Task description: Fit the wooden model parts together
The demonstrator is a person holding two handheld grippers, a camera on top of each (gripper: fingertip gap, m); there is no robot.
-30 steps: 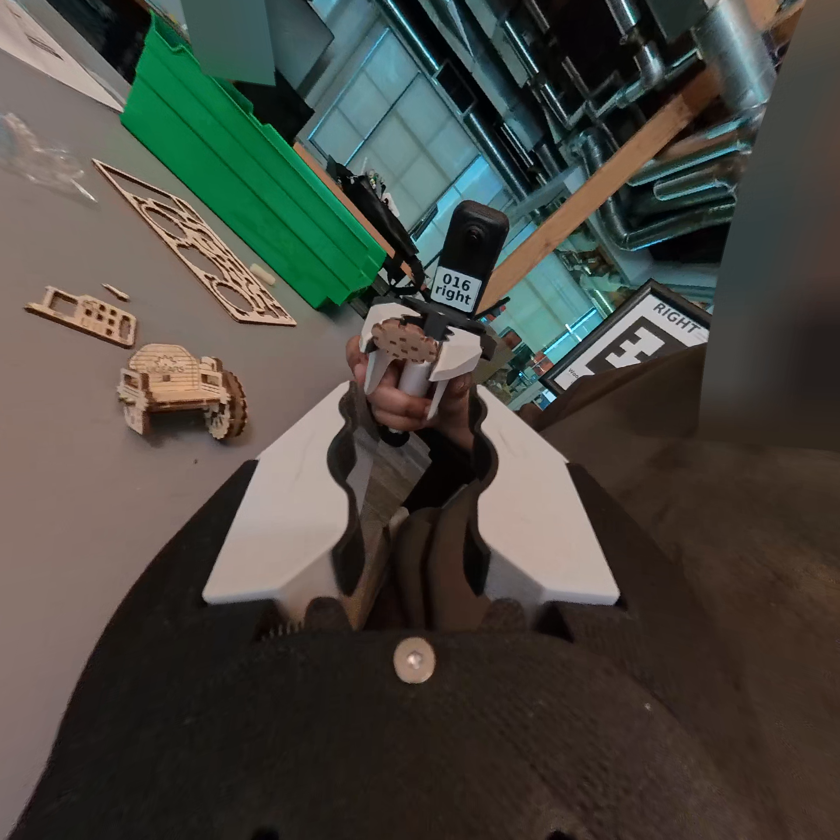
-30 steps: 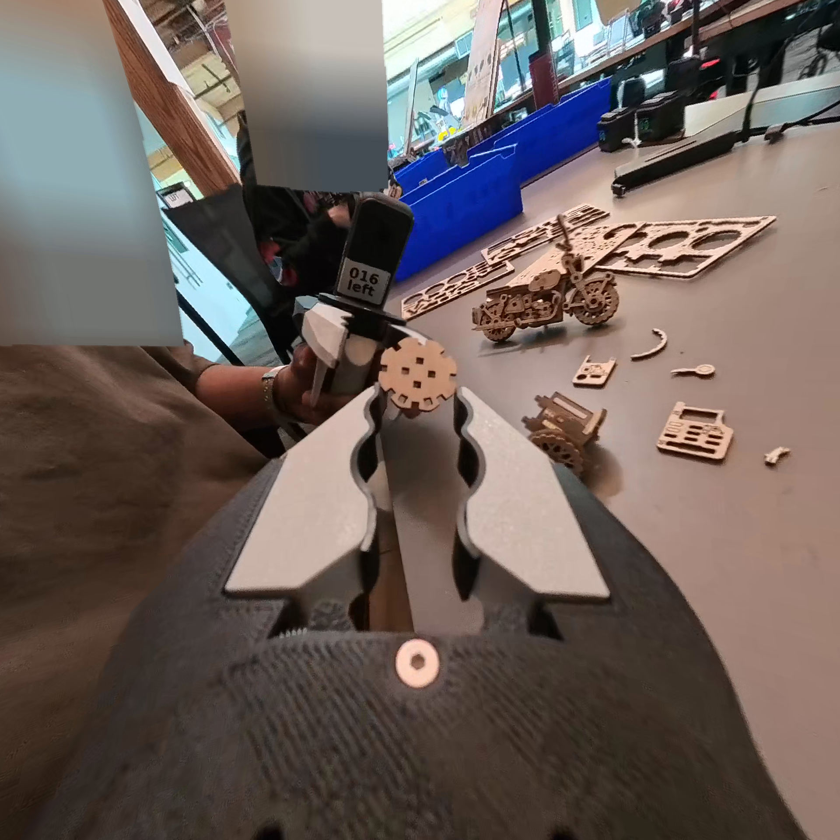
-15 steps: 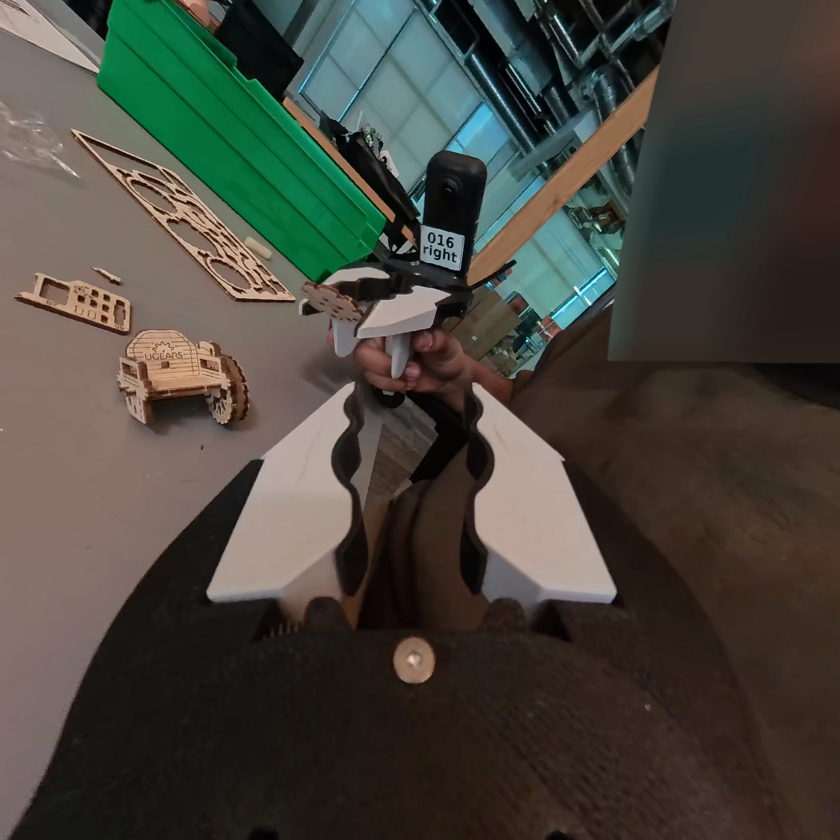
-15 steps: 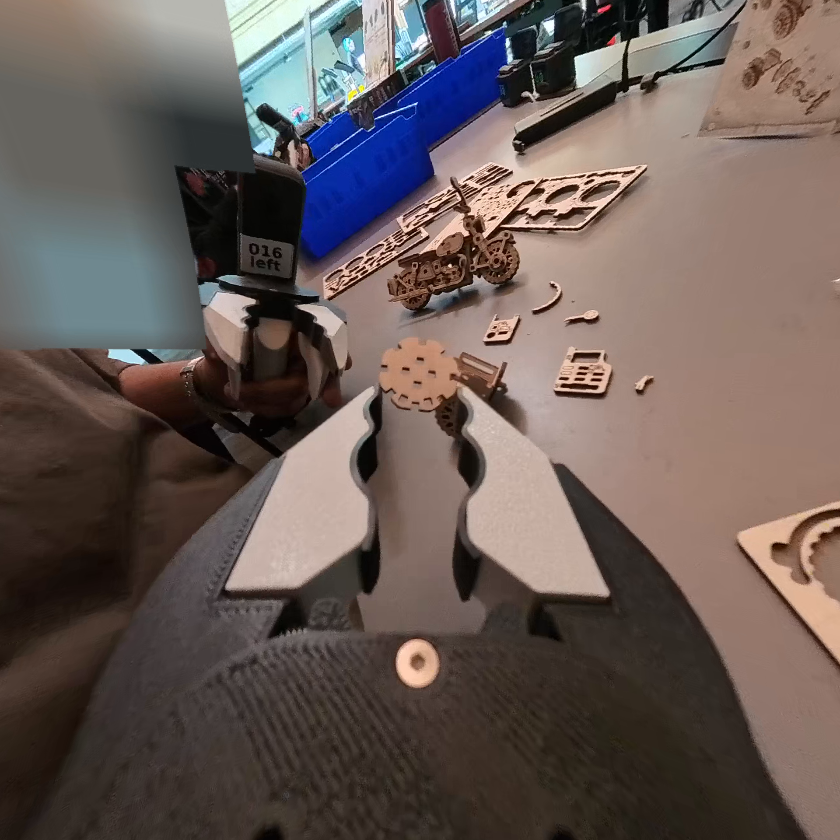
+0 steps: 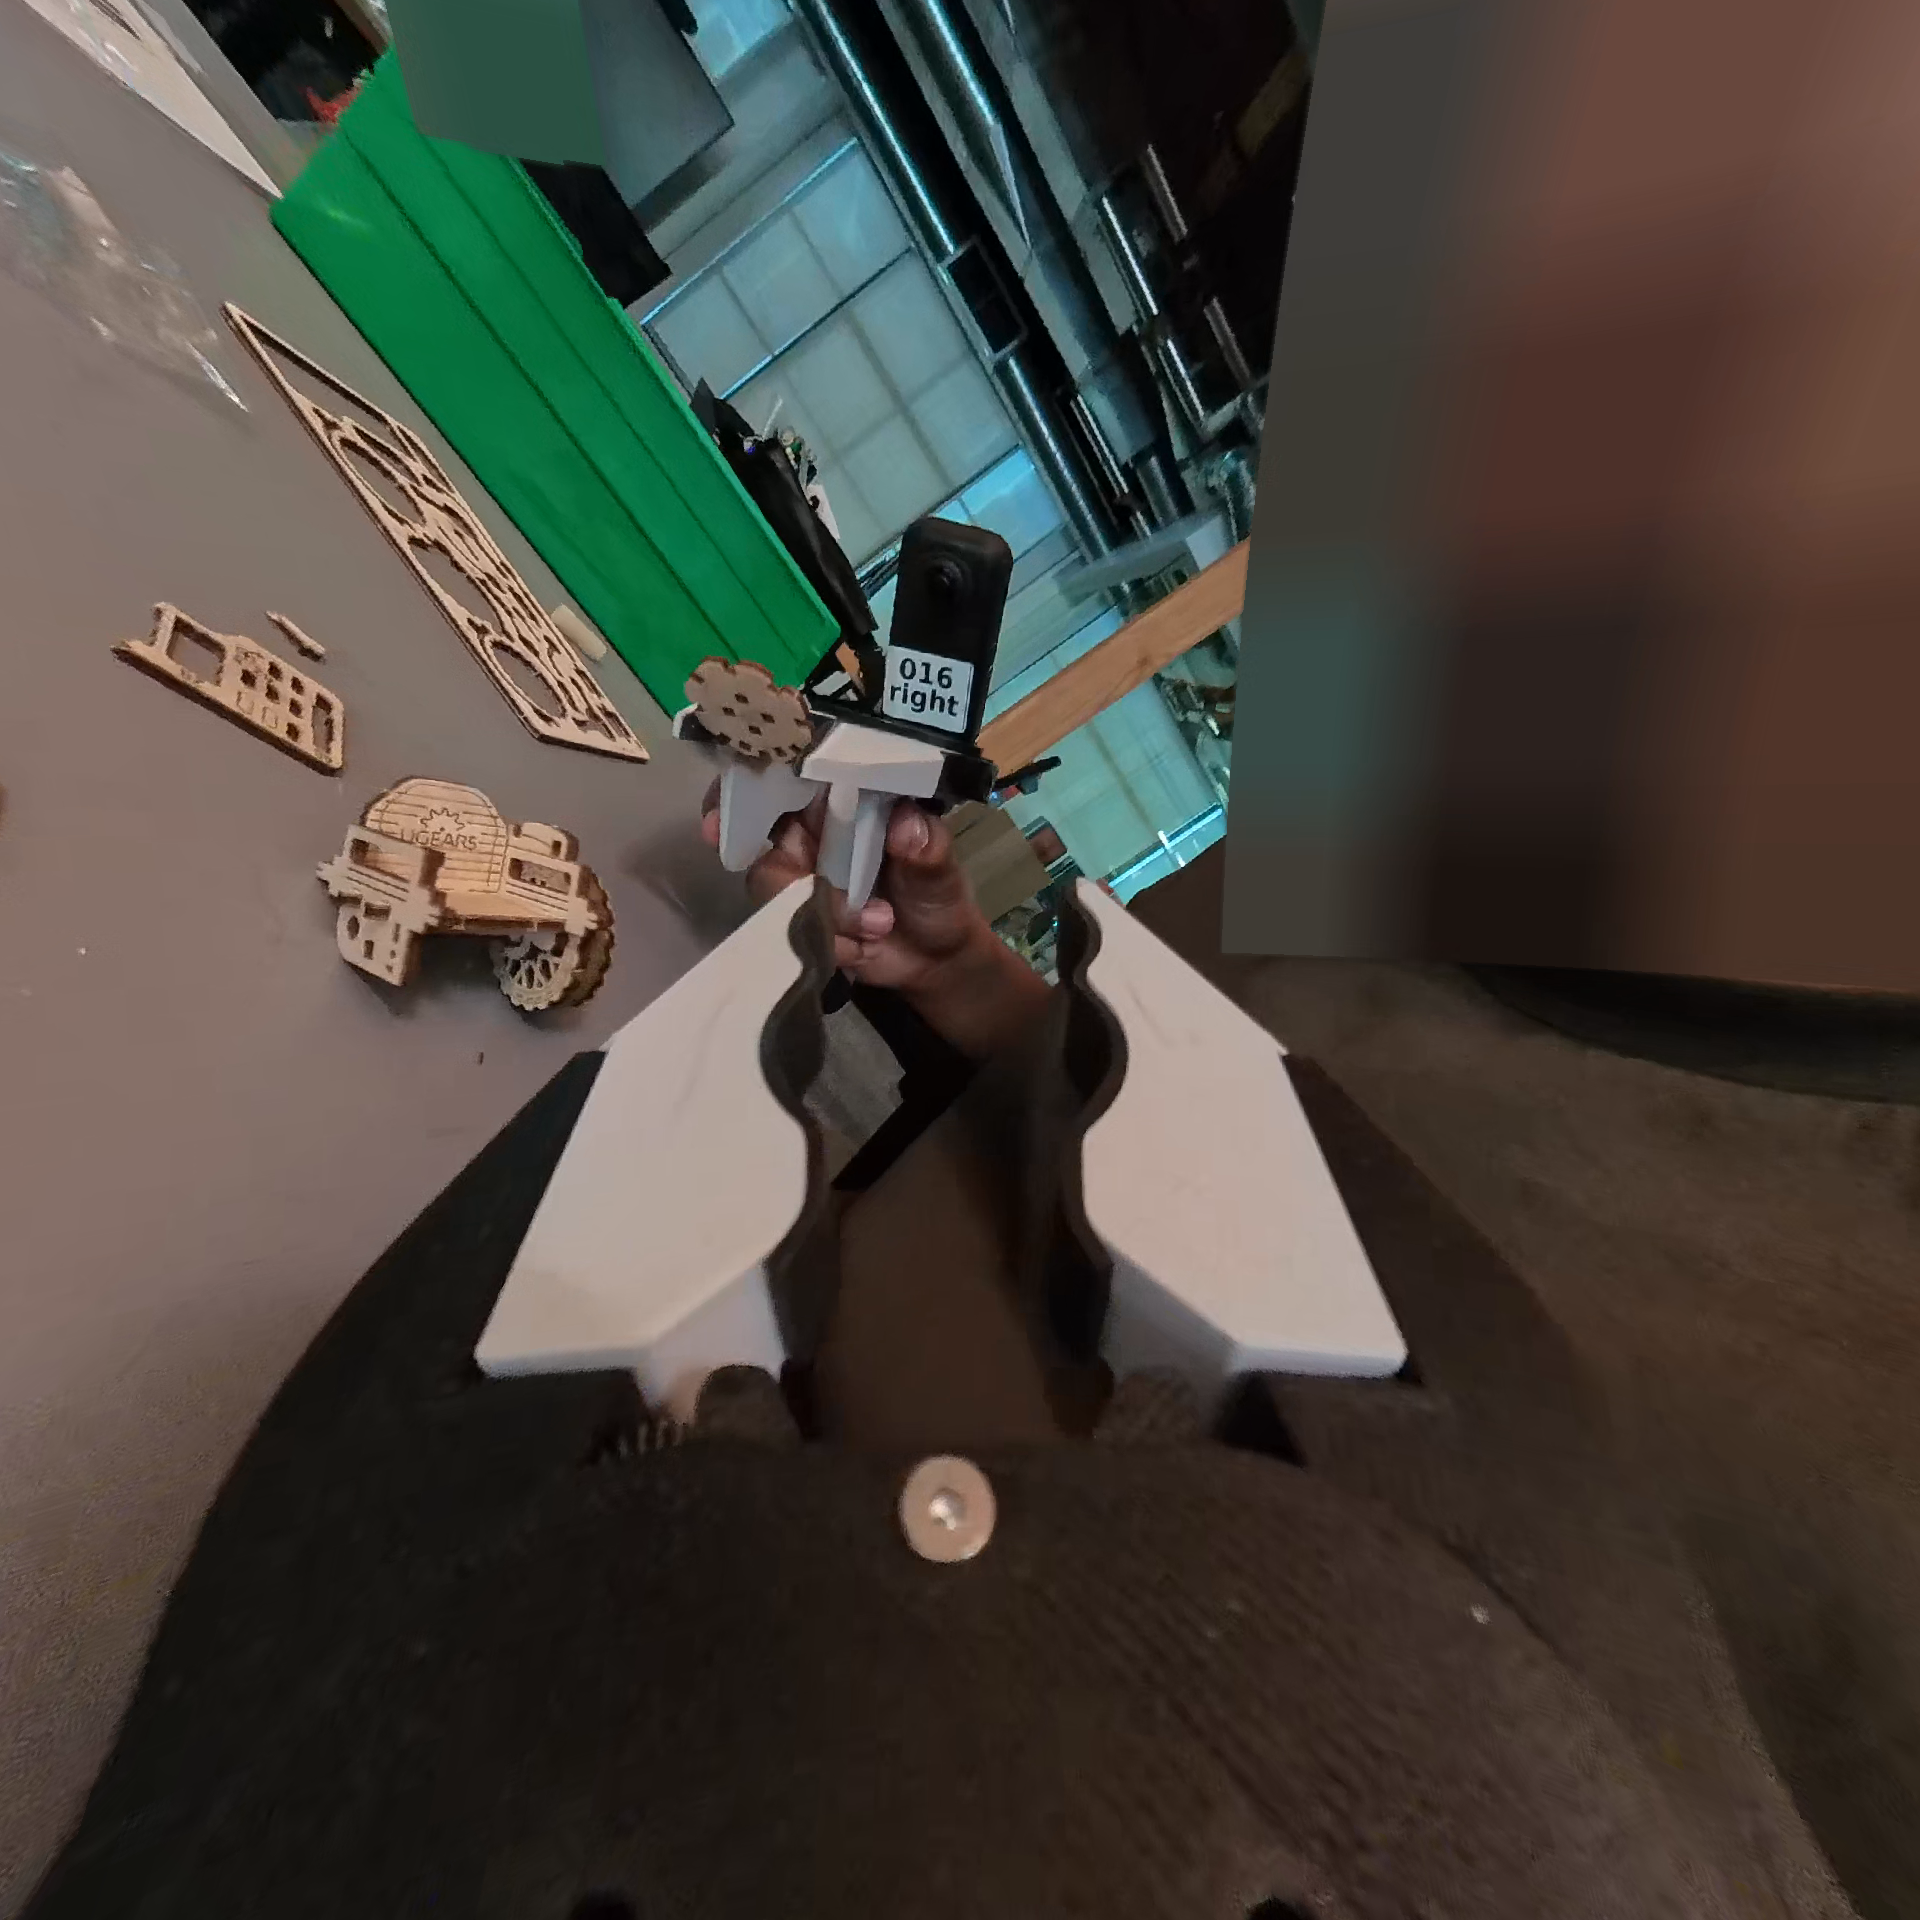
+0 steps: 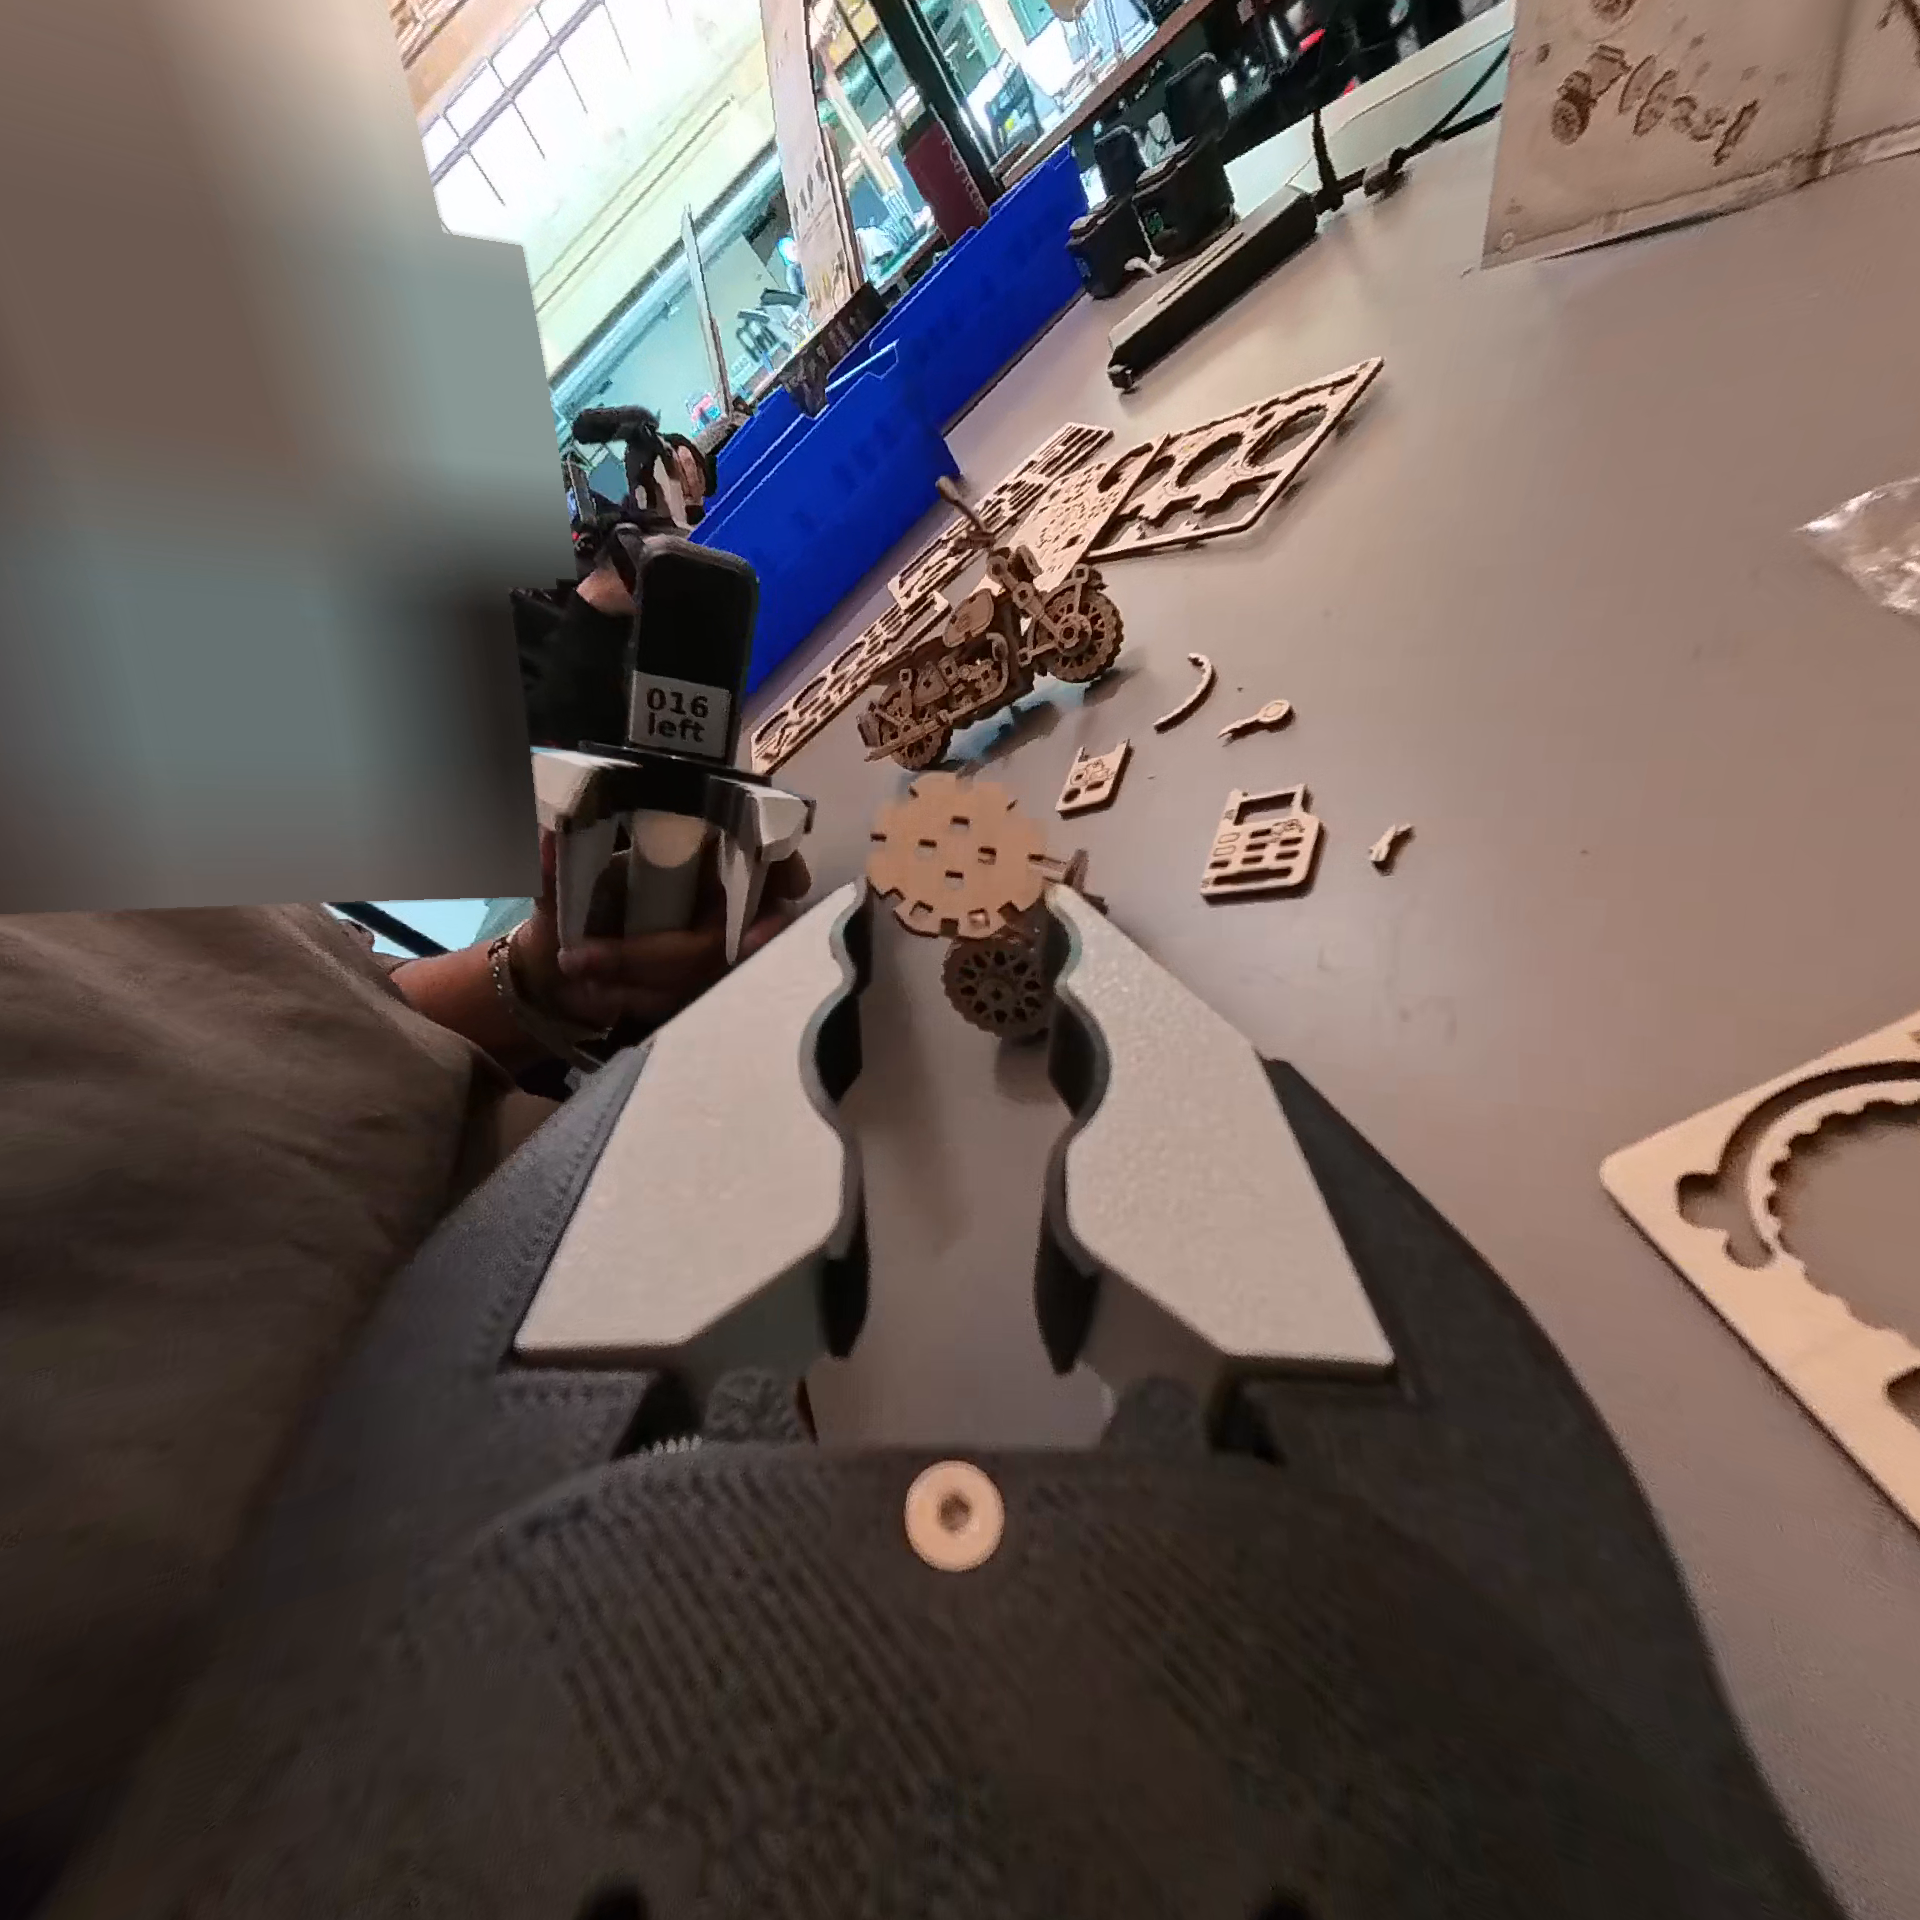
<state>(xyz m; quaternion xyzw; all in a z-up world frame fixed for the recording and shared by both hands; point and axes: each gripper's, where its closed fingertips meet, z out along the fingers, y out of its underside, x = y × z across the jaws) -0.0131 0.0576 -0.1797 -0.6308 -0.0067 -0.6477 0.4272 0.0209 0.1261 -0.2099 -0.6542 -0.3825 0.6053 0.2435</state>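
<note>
Toothed wooden disc (image 6: 956, 854) in right gripper (image 6: 961, 904), not yet fitted.
Fingers clamped on disc, raised above small wooden car (image 5: 470, 894) on grey table (image 5: 156, 1091). Left gripper (image 5: 935, 935) fingers apart, empty. Motorcycle model (image 6: 997, 655) looks finished; loose parts remain.

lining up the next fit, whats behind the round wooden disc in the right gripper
In the right wrist view, the round wooden disc held by the right gripper covers most of the small wooden cart on the table. One spoked wheel shows; its body is hidden.

Grey table (image 6: 1558, 623), big windows (image 5: 883, 343) (daylit), ceiling pipes (image 5: 1039, 208).
</note>
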